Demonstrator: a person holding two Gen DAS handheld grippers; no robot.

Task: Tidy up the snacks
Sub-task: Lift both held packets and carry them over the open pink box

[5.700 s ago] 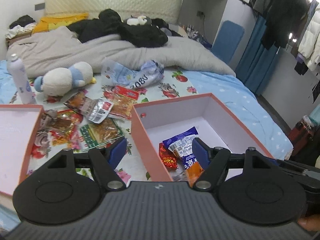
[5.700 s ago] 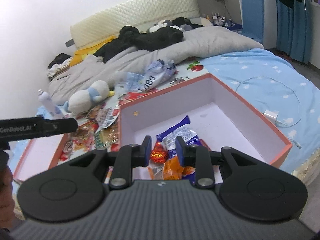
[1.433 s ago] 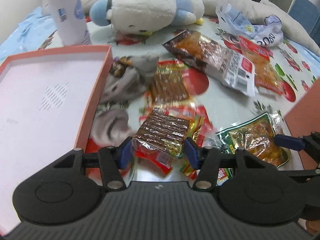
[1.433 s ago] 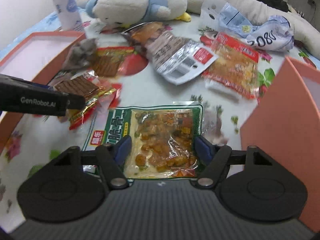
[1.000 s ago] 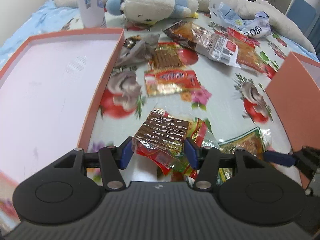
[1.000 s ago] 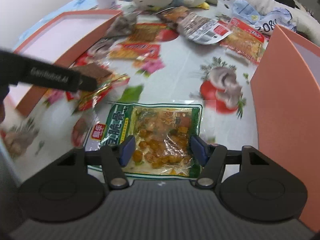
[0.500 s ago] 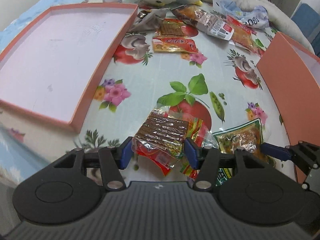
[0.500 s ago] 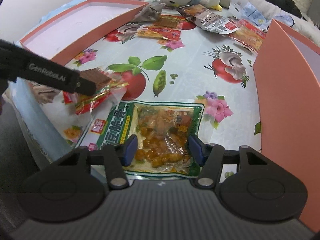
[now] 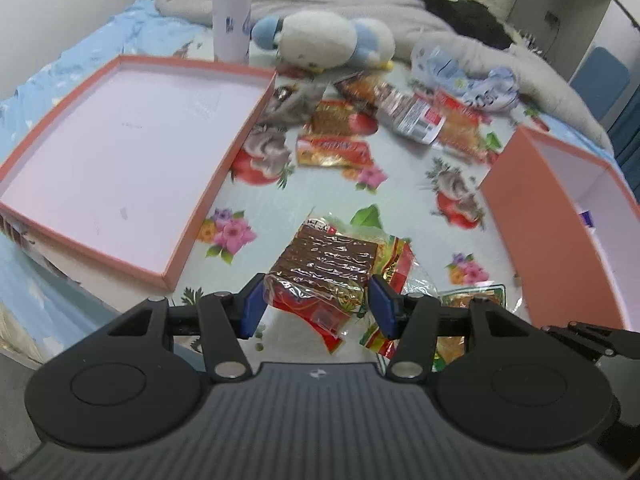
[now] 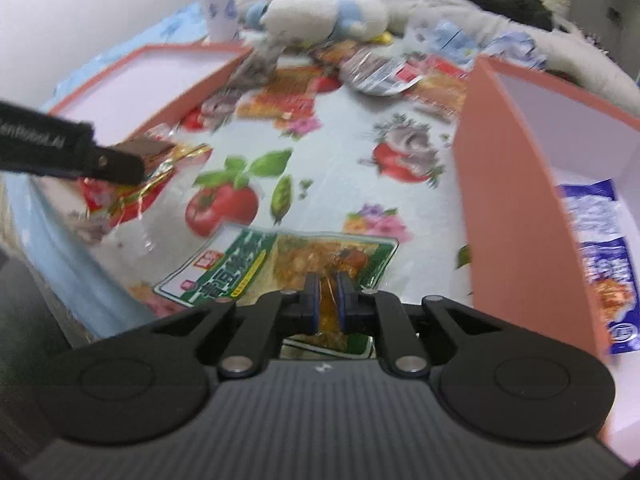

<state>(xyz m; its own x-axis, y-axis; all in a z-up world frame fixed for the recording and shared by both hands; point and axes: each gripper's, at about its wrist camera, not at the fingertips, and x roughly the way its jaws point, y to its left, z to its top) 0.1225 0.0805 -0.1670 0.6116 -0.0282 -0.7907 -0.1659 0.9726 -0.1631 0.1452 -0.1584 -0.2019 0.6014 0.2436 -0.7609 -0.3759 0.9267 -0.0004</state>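
My left gripper (image 9: 316, 305) is shut on a clear packet of brown snack bars with a red and gold end (image 9: 326, 266), held above the floral sheet. The same packet shows in the right wrist view (image 10: 154, 160) beside the left gripper's fingers (image 10: 116, 164). My right gripper (image 10: 328, 307) is shut on a green-edged packet of orange snack pieces (image 10: 280, 264), which also shows in the left wrist view (image 9: 472, 300). The orange box (image 10: 520, 216) stands at the right with a blue packet (image 10: 600, 216) inside.
The orange box lid (image 9: 120, 152) lies open side up at the left. Several loose snack packets (image 9: 336, 148) lie further back near a white and blue plush toy (image 9: 324, 40) and a white bottle (image 9: 232, 12). The bed edge runs along the lower left.
My right gripper has closed tight on the green-edged packet. Both grippers have drawn back and risen with their packets, so the lid and box look further off.
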